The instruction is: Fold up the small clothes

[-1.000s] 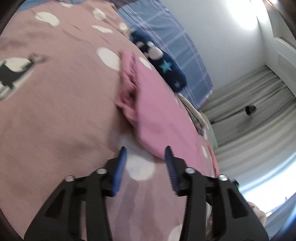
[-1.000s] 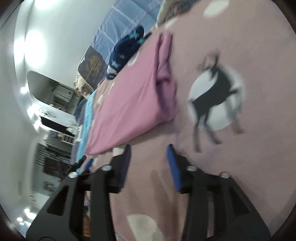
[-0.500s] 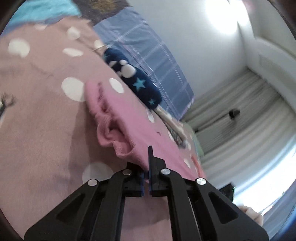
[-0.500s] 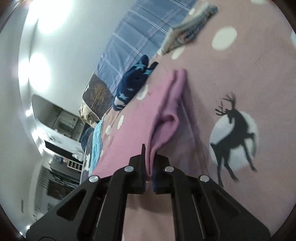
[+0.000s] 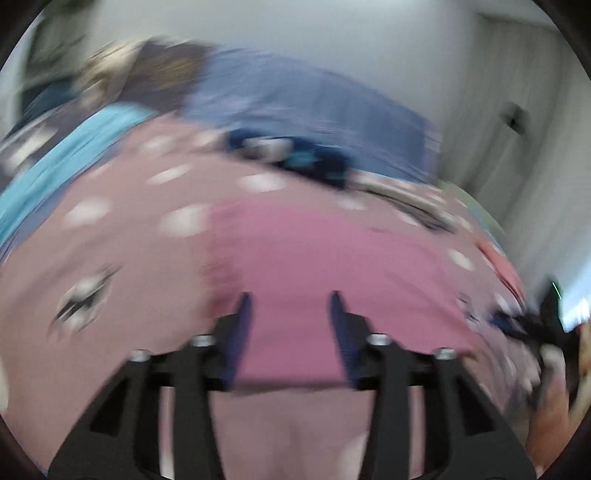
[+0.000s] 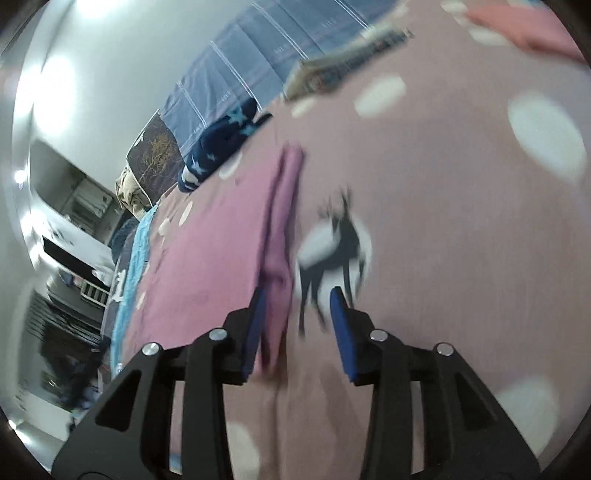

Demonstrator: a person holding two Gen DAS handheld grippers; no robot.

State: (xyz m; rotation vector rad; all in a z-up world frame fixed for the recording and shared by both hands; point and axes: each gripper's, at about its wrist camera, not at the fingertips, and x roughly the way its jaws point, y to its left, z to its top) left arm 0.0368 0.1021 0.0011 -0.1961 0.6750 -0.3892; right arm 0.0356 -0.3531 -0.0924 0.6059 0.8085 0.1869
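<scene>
A pink garment (image 5: 314, 251) lies flat on the dusty-pink spotted bedspread (image 5: 122, 258); the left wrist view is heavily blurred. My left gripper (image 5: 291, 295) hovers over the garment's near edge with its jaws opening. The cloth shows between the fingers, but the pads do not press it. In the right wrist view the pink garment (image 6: 221, 236) has a thick folded edge running toward my right gripper (image 6: 297, 291). That gripper's jaws are opening too, and the fold's end lies loose by the left finger (image 6: 255, 325).
A navy star-print garment (image 6: 218, 151) lies beyond the pink one, against a blue checked sheet (image 6: 258, 62). A striped folded piece (image 6: 343, 66) and a coral cloth (image 6: 517, 22) sit farther off. A black deer print (image 6: 332, 251) marks the bedspread. A light blue blanket (image 5: 55, 166) borders the left.
Half a second ago both grippers were shut on the pink garment's near edge. Both have since let go and opened; the garment lies flatter. The left view has rolled and risen.
</scene>
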